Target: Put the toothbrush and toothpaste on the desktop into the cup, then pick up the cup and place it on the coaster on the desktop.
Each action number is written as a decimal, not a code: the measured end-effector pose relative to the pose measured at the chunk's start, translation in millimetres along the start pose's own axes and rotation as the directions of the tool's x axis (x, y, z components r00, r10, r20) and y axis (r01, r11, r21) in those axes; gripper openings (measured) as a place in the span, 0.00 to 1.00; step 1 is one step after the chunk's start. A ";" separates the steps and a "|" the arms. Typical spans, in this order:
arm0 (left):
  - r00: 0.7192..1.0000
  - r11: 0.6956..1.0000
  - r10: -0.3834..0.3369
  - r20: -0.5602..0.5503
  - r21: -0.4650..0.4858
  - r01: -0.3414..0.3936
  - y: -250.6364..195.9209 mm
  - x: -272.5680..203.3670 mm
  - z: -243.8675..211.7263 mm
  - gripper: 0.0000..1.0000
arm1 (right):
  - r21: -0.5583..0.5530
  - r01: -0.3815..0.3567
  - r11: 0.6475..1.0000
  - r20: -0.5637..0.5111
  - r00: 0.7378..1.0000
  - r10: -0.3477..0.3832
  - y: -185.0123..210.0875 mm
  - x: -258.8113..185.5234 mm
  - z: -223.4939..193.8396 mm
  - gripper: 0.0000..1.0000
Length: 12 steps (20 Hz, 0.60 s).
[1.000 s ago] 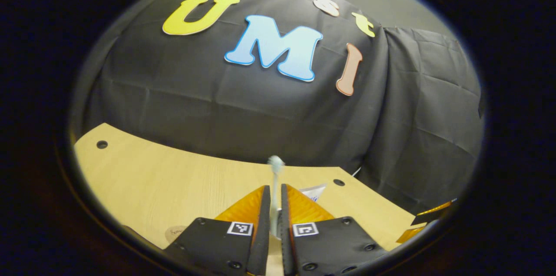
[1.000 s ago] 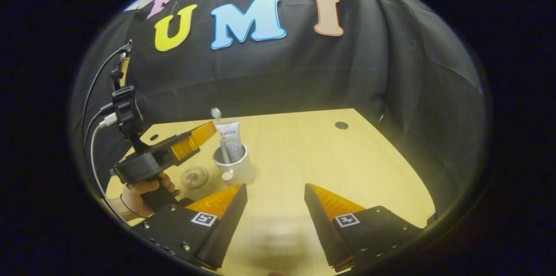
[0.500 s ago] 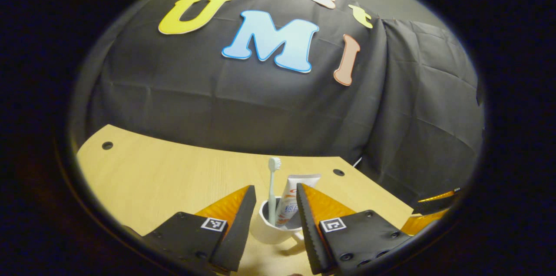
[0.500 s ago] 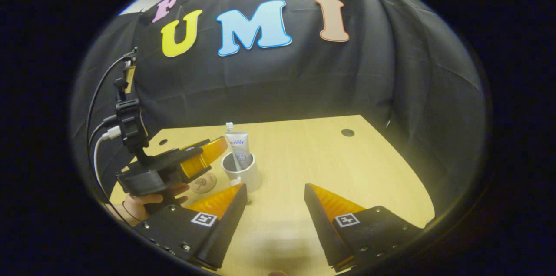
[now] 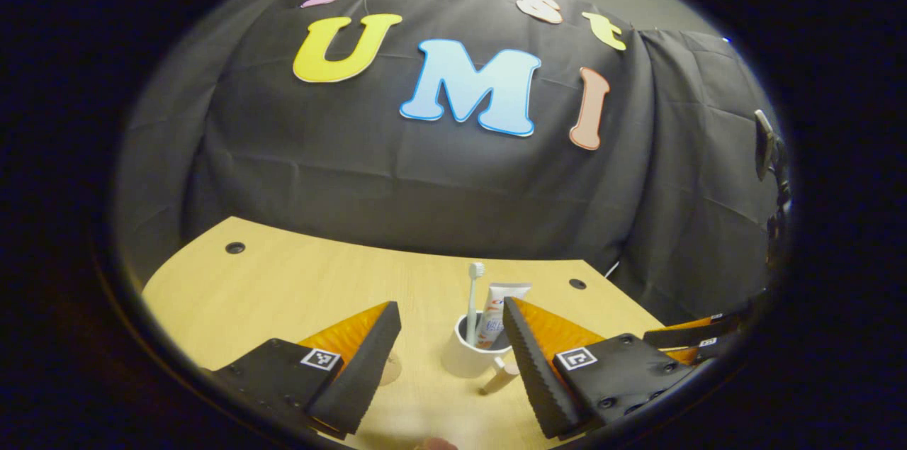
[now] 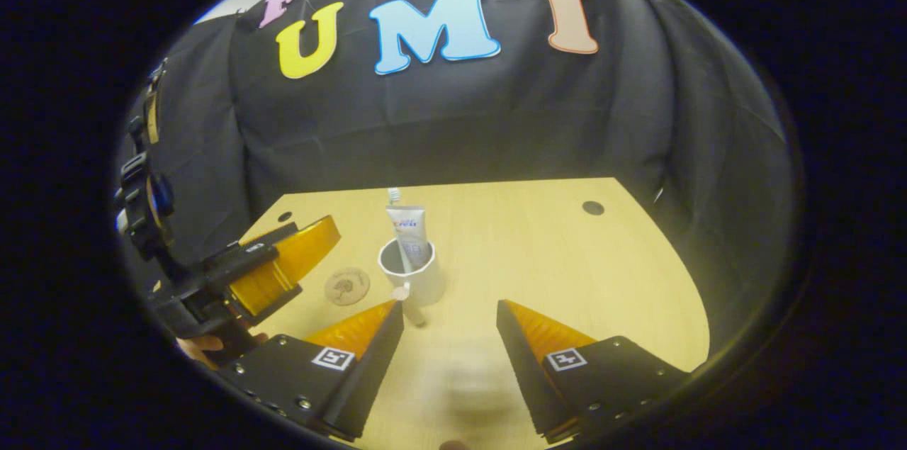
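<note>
One toothbrush (image 5: 473, 297) and one toothpaste (image 6: 412, 237) stand in one cup (image 6: 417, 278); left gripper (image 5: 446, 358) and right gripper (image 6: 449, 326) hover, jaws apart.

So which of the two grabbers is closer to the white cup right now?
The left. The left gripper has its open fingers reaching either side of the cup. The right gripper sits back from the cup, which stands ahead of its open fingers, slightly to their left.

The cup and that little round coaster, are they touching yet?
Apart. In the right gripper view, bare desktop shows between the cup and the coaster, which lies off to the cup's side.
</note>
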State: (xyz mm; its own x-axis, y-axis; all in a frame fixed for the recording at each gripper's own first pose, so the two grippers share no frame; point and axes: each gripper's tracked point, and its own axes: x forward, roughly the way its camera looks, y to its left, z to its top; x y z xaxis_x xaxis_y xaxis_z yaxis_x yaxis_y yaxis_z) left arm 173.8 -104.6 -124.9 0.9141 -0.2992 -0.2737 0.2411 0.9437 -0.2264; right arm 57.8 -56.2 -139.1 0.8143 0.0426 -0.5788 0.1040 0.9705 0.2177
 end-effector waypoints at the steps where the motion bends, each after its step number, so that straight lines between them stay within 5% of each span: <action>1: 1.000 1.000 0.025 -0.008 -0.002 -0.025 4.1 -7.1 -2.1 0.94 | -0.001 -0.011 1.000 -0.026 1.000 0.011 2.8 4.6 -1.0 0.83; 12: 0.987 0.992 0.124 -0.099 0.034 -0.121 35.8 -64.5 -3.0 0.96 | -0.005 -0.048 0.999 -0.271 0.962 0.045 36.5 54.4 -30.5 0.83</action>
State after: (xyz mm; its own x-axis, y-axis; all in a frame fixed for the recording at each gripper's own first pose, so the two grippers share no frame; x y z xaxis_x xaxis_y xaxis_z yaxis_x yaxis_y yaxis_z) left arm 122.4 -51.9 -118.2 0.9003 -0.1926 -0.3903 0.1397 0.9772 -0.1601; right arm 88.5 -11.3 -186.7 0.6331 0.1488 -0.7597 0.0617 0.9685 0.2412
